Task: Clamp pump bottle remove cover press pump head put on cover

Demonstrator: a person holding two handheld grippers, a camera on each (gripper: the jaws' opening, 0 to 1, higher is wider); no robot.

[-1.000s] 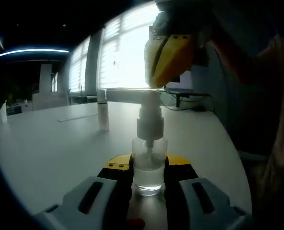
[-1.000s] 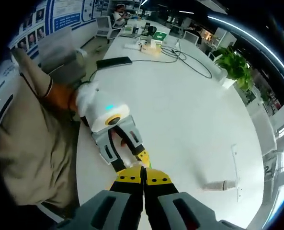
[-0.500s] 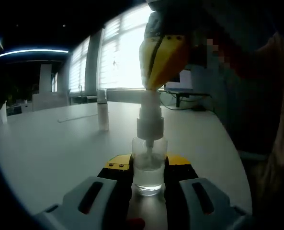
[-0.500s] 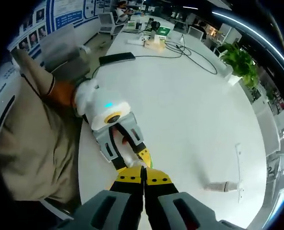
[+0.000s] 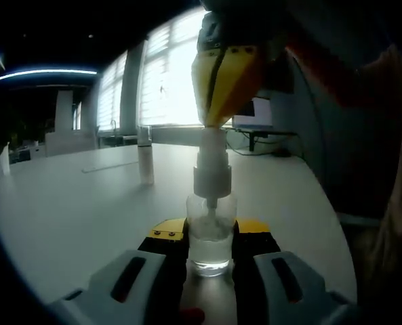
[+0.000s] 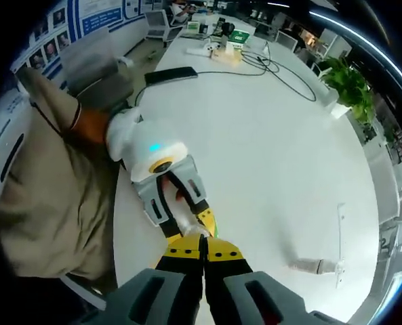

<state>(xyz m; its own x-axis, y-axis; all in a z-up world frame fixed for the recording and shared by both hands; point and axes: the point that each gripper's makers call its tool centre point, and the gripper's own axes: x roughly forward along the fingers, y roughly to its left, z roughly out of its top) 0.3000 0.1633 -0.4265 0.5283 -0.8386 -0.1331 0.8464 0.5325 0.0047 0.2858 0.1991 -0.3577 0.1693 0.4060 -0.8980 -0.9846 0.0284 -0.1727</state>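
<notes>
The small clear glass pump bottle (image 5: 211, 233) with a little liquid in the bottom stands upright on the white bench (image 5: 72, 210), clamped between the jaws of the left gripper (image 5: 211, 247). The right gripper (image 5: 226, 91) comes down from above with its yellow-tipped jaws pressed together, their point resting on top of the bottle's white pump head (image 5: 212, 162). Behind it on the bench, the clear cylindrical cover (image 5: 145, 154) stands upright, well apart from the bottle. In the right gripper view it shows as a small cylinder (image 6: 308, 265) near a thin white strip (image 6: 339, 245).
</notes>
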